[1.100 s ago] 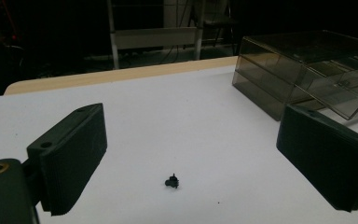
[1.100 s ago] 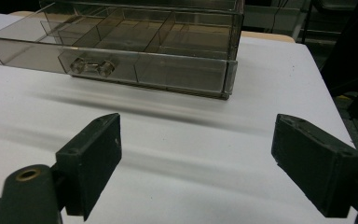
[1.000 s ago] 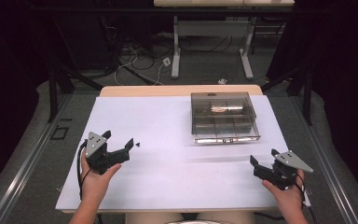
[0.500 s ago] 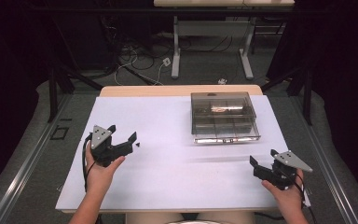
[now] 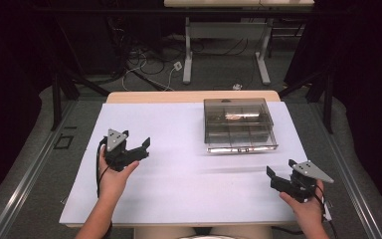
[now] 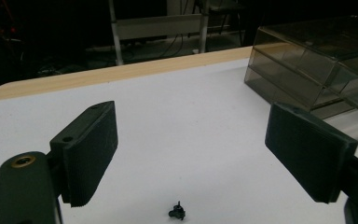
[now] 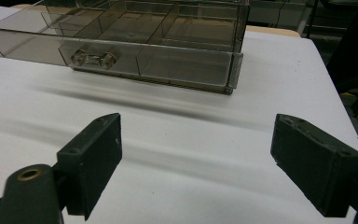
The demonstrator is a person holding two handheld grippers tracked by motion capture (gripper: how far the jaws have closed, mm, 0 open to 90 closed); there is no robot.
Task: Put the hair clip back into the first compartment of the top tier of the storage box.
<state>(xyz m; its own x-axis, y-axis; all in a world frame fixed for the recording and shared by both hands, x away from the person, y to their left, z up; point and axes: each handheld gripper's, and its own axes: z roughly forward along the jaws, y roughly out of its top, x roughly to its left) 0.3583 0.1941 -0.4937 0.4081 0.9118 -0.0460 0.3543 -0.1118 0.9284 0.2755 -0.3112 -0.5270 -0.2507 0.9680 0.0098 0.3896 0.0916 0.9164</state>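
Note:
A tiny black part (image 6: 178, 212) lies on the white table (image 5: 189, 174), just ahead of and between the jaws of my left gripper (image 6: 191, 154). That gripper (image 5: 143, 148) is open and empty at the table's left, held low over the surface. A smoky clear plastic drawer box (image 5: 236, 122) stands at the back right, with its drawer (image 7: 135, 63) pulled out a little and a clear handle (image 7: 93, 59) on its front. My right gripper (image 5: 272, 178) hovers open and empty near the front right, pointing at the box (image 7: 135, 28) with bare table between them.
The table's wooden far edge (image 6: 121, 72) runs behind the white sheet. The drawer box (image 6: 317, 60) sits to the right of my left gripper. Beyond the table are a dark floor, cables (image 5: 149, 64) and a white desk frame (image 5: 224, 45).
My left gripper has moved to the right and a little forward, closing in on the tiny black part. The right gripper has stayed put.

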